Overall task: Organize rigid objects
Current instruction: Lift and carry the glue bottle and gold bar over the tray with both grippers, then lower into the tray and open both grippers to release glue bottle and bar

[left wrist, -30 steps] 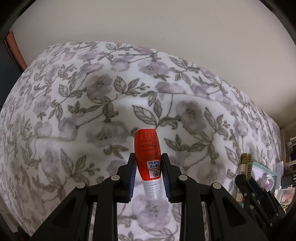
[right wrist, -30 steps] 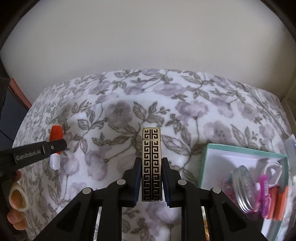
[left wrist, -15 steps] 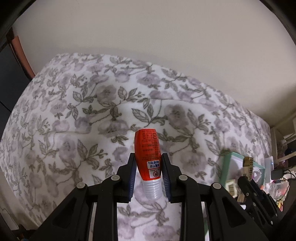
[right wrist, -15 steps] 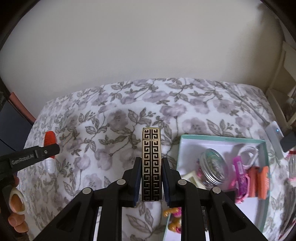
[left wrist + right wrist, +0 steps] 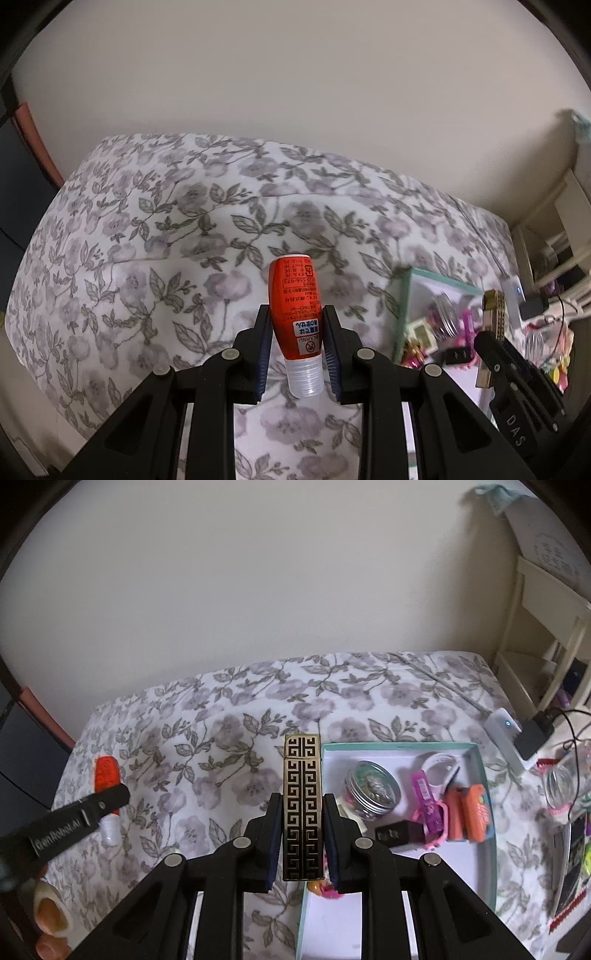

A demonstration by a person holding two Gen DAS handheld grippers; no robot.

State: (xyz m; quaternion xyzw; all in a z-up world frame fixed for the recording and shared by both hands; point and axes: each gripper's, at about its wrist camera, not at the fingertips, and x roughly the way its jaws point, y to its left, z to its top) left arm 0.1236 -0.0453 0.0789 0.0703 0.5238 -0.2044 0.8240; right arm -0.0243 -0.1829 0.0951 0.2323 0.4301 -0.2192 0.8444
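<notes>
Left gripper (image 5: 295, 341): its fingers (image 5: 263, 345) are clamping the red bottle from both sides, holding it in the air over the bed
Red bottle (image 5: 297, 306): it is standing nearly upright between the blue pads, its flat base pointing away from the camera and its ribbed clear cap (image 5: 304, 378) hanging toward the camera; printed labels are facing the left wrist view; in the right wrist view it is showing at far left (image 5: 106, 773), partly behind a black finger marked with white lettering
Bed (image 5: 166, 236): a white cover with grey-purple flowers and leaves is lying across it, against a plain cream wall
Right gripper (image 5: 300, 834): its fingers (image 5: 272, 836) are pressing on the long sides of the gold case, carrying it above the near-left edge of the box
Gold case (image 5: 303, 805): a slim rectangular piece with a black maze-like pattern is standing upright in the grip; in the left wrist view it is appearing small at the right (image 5: 493, 314)
Teal box (image 5: 480, 771): an open, white-lined box is resting on the bed, just right of the gold case
Box contents: a round tin with a clear lid (image 5: 373, 788), a pink item (image 5: 428, 805), two orange pieces (image 5: 467, 814) and a dark small block (image 5: 397, 832) are lying inside; finer detail is too blurred to tell
Far right: a white adapter with a blue light (image 5: 506, 731) and a black plug (image 5: 533, 734) are sitting beyond the box
</notes>
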